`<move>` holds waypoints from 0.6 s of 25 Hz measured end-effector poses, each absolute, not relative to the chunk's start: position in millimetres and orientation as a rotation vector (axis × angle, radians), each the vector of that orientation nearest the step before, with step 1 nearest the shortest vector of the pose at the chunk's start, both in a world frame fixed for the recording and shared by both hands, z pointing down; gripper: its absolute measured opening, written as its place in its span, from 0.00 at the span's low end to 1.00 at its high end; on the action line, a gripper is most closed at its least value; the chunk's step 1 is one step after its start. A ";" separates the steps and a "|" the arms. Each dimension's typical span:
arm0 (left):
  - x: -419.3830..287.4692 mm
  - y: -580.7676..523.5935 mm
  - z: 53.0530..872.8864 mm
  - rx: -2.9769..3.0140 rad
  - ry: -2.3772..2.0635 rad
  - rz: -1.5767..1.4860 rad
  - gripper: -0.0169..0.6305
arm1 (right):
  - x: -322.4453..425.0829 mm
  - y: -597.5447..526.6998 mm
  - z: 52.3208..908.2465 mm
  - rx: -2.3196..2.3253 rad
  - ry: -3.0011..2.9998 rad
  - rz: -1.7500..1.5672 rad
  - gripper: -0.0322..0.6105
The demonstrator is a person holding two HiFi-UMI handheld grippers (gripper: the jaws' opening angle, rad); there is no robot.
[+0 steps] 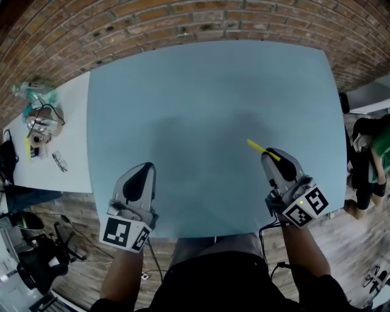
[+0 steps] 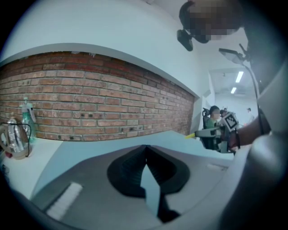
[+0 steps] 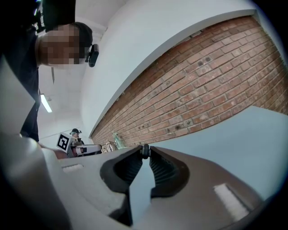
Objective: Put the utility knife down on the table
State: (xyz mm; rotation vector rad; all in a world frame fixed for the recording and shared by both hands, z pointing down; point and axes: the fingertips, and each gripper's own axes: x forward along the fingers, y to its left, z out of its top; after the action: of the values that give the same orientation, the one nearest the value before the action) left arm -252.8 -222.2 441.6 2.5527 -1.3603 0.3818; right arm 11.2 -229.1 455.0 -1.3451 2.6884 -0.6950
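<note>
A thin yellow utility knife (image 1: 262, 148) sticks out up-left from the tips of my right gripper (image 1: 272, 155), which is shut on it above the right front part of the pale blue table (image 1: 207, 103). In the right gripper view only a small dark bit of the knife (image 3: 144, 150) shows, pinched between the jaw tips. From the left gripper view, the knife's yellow end (image 2: 191, 134) is small and far off at the right. My left gripper (image 1: 147, 166) hovers over the table's front left edge, shut with nothing in it; its jaws meet at their tips (image 2: 145, 148).
A white side table (image 1: 67, 146) joins the blue one on the left and carries a bottle (image 1: 33, 89), cables and glasses (image 1: 59, 161). A brick wall (image 1: 183, 18) runs behind. A seated person (image 1: 373, 158) is off the right edge. Dark gear lies on the floor at lower left.
</note>
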 end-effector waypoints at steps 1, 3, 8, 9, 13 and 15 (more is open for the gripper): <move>-252.1 -222.7 444.5 2.554 -1.360 0.386 0.03 | 11.3 -230.5 458.4 -1.345 2.681 -0.705 0.13; -251.7 -222.6 451.5 2.545 -1.357 0.397 0.03 | 9.9 -233.1 464.0 -1.344 2.677 -0.712 0.13; -248.3 -223.1 468.0 2.519 -1.345 0.402 0.03 | 7.0 -240.2 472.7 -1.346 2.693 -0.724 0.13; -249.1 -222.4 471.1 2.512 -1.343 0.405 0.03 | 5.8 -241.1 475.6 -1.345 2.691 -0.735 0.13; -254.2 -223.4 482.2 2.488 -1.345 0.436 0.03 | -1.8 -246.6 487.9 -1.328 2.692 -0.764 0.13; -253.3 -226.8 486.2 2.487 -1.345 0.442 0.03 | -3.4 -249.3 493.5 -1.320 2.704 -0.772 0.13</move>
State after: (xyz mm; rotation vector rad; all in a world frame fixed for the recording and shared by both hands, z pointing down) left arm -253.3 -226.8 486.2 2.4866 -1.3448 0.4421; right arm -3.4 -249.3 493.5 -1.3197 2.7041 -0.7723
